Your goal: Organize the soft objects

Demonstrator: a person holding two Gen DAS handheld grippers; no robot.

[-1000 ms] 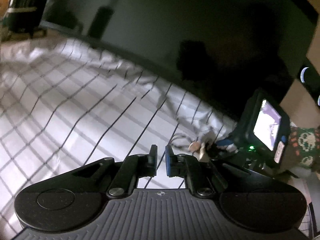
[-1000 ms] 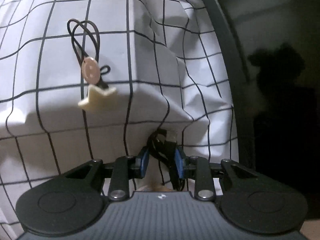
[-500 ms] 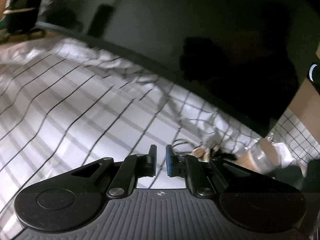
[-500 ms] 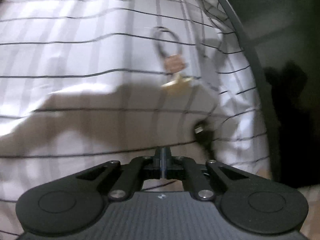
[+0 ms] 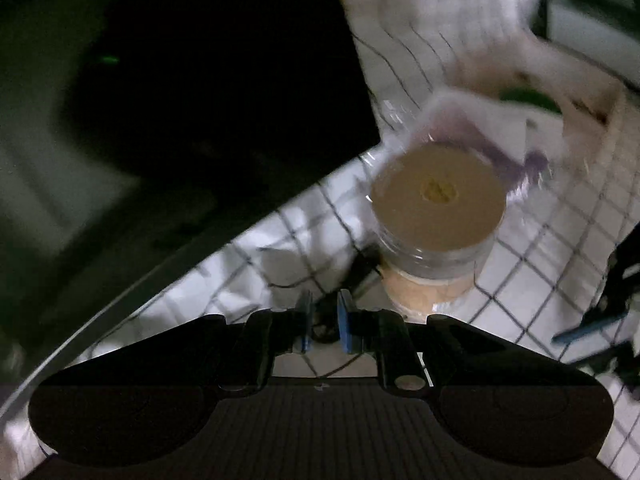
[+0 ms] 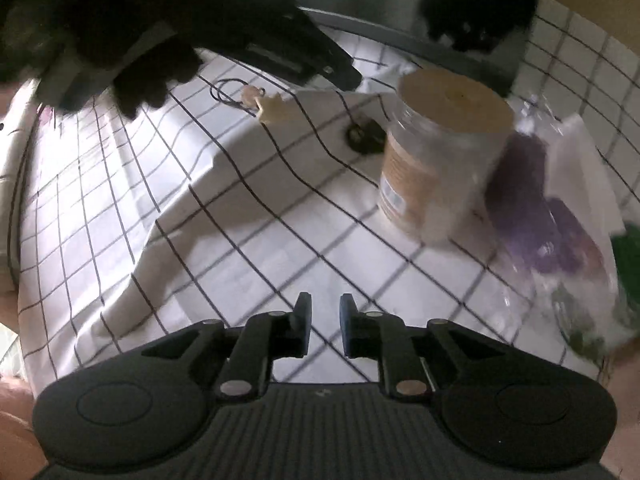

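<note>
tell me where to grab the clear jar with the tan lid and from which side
Take the jar around its clear wall just under the tan lid, coming in level from the open cloth side nearest the right tongs. It stands upright and looks round, so its sides give opposing faces. The purple bag crowds its far side. It may be too wide for the tongs.

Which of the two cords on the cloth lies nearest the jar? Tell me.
The dark bunched cord, right beside the base of the jar. The charm cord, with pink and cream pieces, lies farther off on the checked cloth.
</note>
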